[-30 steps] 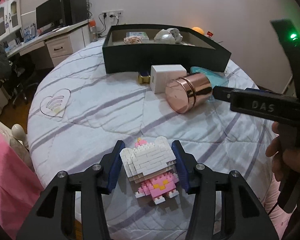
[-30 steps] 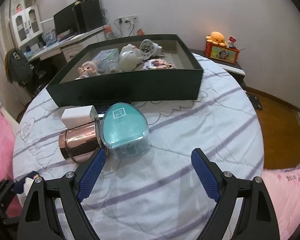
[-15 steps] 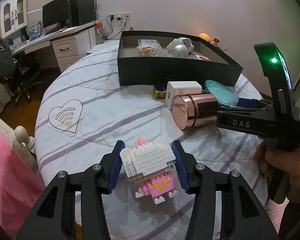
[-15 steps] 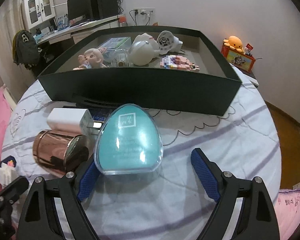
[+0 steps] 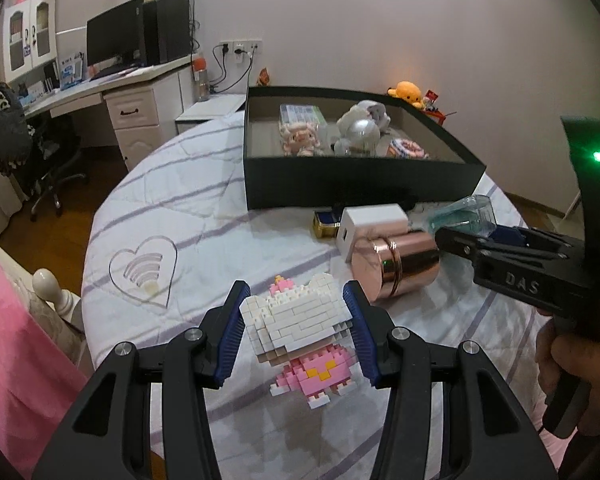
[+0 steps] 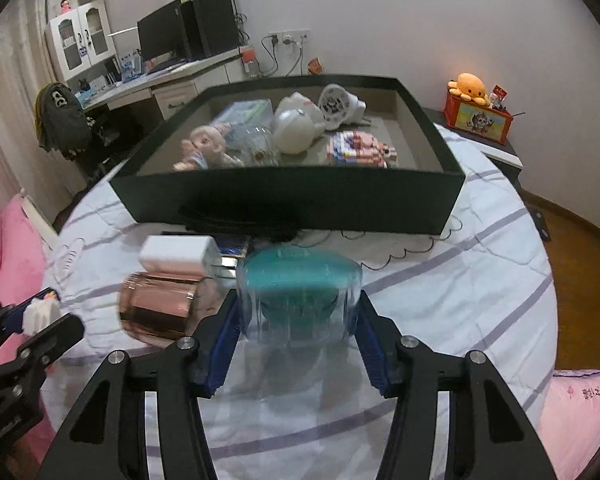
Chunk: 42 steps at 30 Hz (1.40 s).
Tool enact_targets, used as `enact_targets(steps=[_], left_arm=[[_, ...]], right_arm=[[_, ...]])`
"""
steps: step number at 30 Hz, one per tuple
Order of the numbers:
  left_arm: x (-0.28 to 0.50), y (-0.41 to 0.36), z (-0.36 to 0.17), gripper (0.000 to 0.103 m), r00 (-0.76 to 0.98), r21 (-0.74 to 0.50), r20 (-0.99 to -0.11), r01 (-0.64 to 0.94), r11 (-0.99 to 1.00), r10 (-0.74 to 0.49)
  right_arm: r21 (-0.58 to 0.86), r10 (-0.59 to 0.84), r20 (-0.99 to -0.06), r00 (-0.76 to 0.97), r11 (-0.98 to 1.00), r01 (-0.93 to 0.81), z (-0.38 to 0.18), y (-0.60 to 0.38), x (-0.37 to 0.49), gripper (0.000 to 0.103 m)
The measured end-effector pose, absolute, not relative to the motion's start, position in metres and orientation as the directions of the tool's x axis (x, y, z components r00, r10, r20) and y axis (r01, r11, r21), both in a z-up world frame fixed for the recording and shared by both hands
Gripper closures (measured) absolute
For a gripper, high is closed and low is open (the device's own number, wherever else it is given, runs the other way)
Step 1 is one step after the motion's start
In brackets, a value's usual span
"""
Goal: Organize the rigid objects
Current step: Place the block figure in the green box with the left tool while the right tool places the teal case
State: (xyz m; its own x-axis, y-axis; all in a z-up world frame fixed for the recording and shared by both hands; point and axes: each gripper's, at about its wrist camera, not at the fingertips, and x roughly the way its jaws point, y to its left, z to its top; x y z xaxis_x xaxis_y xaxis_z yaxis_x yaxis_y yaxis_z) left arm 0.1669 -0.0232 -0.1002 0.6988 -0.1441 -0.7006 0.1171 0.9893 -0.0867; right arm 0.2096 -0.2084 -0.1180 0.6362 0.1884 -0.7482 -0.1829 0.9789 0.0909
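My left gripper (image 5: 296, 326) is shut on a white and pink brick-built cat figure (image 5: 296, 330), held just above the quilt. My right gripper (image 6: 298, 330) is shut on a clear case with a teal insert (image 6: 298, 300), lifted slightly and tilted; it also shows in the left wrist view (image 5: 464, 214). A black open box (image 6: 292, 200) stands behind, holding a doll (image 6: 202, 150), a white round toy (image 6: 296, 126) and a brick figure (image 6: 358, 148). A copper tin (image 5: 396, 264) lies on its side between the grippers.
A white cube (image 5: 370, 222) and a small gold-edged box (image 5: 326, 224) lie in front of the black box. A desk with a monitor (image 5: 116, 42) and a chair stand far left. An orange plush (image 6: 470, 86) sits on a side table at the right.
My right gripper has moved forward and closed on the teal case, which is now tilted up off the quilt. My left gripper has stayed shut on the cat figure and risen a little.
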Motion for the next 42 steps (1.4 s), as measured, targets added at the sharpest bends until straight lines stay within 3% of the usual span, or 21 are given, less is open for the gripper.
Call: enact_targets(steps=[13,29,35,42], left_arm=[[0.189,-0.017,-0.071,0.054,0.745,-0.082,-0.65,0.13,0.988,-0.151],[0.269,-0.027,-0.017,0.054,0.793,-0.092,-0.585,0.144,0.985,-0.17],[0.315,-0.038,-0.019,0.054,0.778,-0.096,-0.602,0.152,0.984,-0.179],[0.371,-0.052,-0.058,0.054,0.703,-0.111,-0.686,0.152,0.982,-0.187]], right_arm=[[0.116,0.222,-0.721,0.656,0.973,-0.202,-0.093,-0.205,0.206,0.048],[0.078,0.232,-0.617,0.752,0.969,-0.235,-0.023,-0.202,0.242,0.048],[0.079,0.224,-0.615,0.756,0.972,-0.223,-0.019,-0.206,0.28,0.048],[0.098,0.208,-0.671,0.712,0.976,-0.193,-0.046,-0.213,0.335,0.048]])
